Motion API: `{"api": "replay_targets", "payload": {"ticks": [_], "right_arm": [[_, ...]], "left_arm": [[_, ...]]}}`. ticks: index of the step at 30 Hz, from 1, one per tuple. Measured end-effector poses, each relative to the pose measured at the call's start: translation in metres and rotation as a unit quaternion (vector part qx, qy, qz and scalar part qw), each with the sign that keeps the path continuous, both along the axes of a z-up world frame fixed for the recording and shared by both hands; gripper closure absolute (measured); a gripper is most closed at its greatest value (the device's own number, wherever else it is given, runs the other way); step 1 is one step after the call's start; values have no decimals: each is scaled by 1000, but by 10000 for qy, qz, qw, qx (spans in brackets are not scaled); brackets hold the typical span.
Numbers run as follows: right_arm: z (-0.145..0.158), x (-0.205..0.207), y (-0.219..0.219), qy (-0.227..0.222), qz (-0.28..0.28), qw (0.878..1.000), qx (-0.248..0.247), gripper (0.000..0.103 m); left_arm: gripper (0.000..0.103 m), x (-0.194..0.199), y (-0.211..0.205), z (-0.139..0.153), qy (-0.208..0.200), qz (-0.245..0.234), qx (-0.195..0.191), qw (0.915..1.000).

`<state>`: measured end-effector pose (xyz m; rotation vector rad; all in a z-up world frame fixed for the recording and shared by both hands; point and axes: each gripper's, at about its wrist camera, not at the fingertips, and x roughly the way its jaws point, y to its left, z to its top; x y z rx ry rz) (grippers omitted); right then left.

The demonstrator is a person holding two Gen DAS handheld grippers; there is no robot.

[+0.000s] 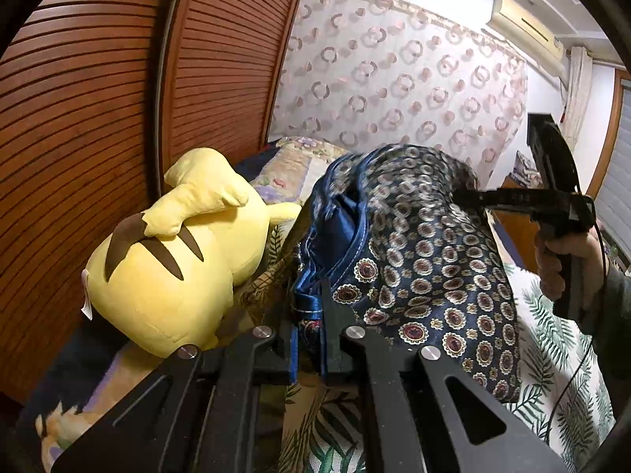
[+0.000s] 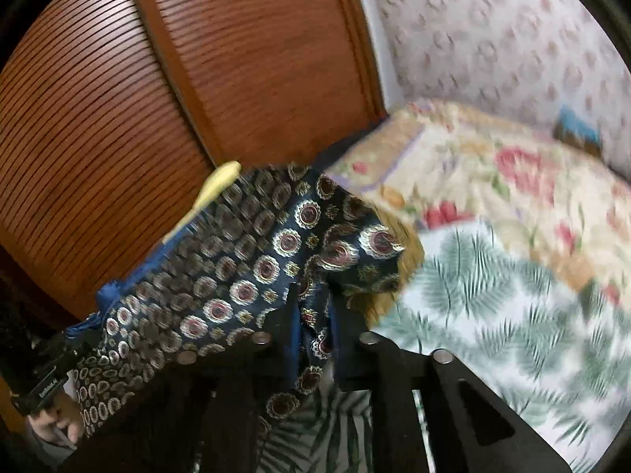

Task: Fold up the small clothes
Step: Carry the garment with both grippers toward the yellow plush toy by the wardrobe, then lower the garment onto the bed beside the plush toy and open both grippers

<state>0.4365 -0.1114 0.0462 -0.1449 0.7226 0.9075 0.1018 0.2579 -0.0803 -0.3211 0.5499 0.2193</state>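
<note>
A bedroom: louvred wooden wardrobe doors (image 1: 98, 118) fill the upper left of both views, a ring-patterned curtain (image 1: 394, 79) spans the upper right, and an air conditioner (image 1: 524, 23) sits high in the top right corner. Below, a bed with a palm-leaf sheet (image 2: 493, 315) and a floral quilt (image 2: 493, 165). A yellow plush toy (image 1: 177, 268) lies at left centre of the left wrist view.

And here's the garment (image 1: 426, 252), lifted clear above the sheet: dark navy, shiny fabric, covered in gold-rimmed red medallions, with a plain blue satin lining showing at its folded edge. It's stretched between the two tools, its long axis running from lower centre up toward the right of the left view; in the right view it slants from centre down to the lower left.

Left gripper (image 1: 309, 339) is pinched tight on a blue hem at bottom centre. Right gripper (image 2: 315, 327) is clamped on a hanging fold of the patterned cloth; the right hand (image 1: 564, 264) grips its handle at the right edge.
</note>
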Motion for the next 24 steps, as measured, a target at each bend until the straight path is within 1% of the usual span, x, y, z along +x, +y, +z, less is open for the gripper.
{"api": "replay_targets", "payload": {"ticks": [3, 5, 6, 7, 8, 9, 10, 11, 12, 13, 15, 16, 17, 18, 20, 21, 24], "right_arm": [[16, -2, 10, -347, 86, 9994, -33, 93], [15, -7, 19, -605, 73, 9977, -302, 92], [13, -22, 23, -736, 23, 9962, -465, 90], [10, -23, 24, -835, -33, 9946, -616, 86], [7, -27, 27, -906, -90, 9933, -710, 80], [4, -31, 24, -967, -158, 9923, -755, 73], [3, -33, 22, -1021, -243, 9915, -772, 68], [3, -35, 23, -1065, -303, 9910, -754, 57], [3, -38, 20, -1126, -380, 9904, -707, 48], [3, -45, 17, -1192, -439, 9899, -635, 44], [5, -60, 15, -1234, -344, 9908, -444, 37], [5, -66, 13, -1273, -300, 9907, -373, 36], [6, -74, 12, -1354, -239, 9900, -308, 34], [8, -84, 13, -1447, -177, 9890, -268, 33], [-5, -98, 22, -1488, -4, 9886, -242, 33], [-10, -101, 25, -1403, 124, 9897, -258, 33], [-35, -101, 32, -1029, 352, 9930, -458, 33]], "left_arm": [[95, -2, -1, 3, -44, 34, 53, 10000], [95, -1, -1, 3, -4, 70, 120, 9999], [95, 0, -1, 3, 53, 78, 154, 9998], [95, 1, -2, 3, 96, 70, 188, 9998], [95, 0, -4, 3, 108, 79, 248, 9996], [92, 0, -5, 3, 113, 78, 284, 9995], [91, -1, -5, 3, 130, 78, 314, 9994], [85, -1, -6, 3, 152, 84, 344, 9993], [74, -2, -5, 3, 156, 80, 359, 9992], [66, -4, -4, 5, 127, 66, 362, 9992], [44, -7, -5, 7, 49, 17, 396, 9992], [37, -8, -6, 9, 32, -13, 431, 9991], [23, -10, -7, 11, 13, -33, 468, 9989], [20, -12, -8, 14, -41, -49, 507, 9987], [18, -14, -10, 17, -65, -43, 598, 9982], [15, -15, -12, 19, -59, -12, 670, 9977], [15, -20, -19, 24, -79, -31, 780, 9969]]}}
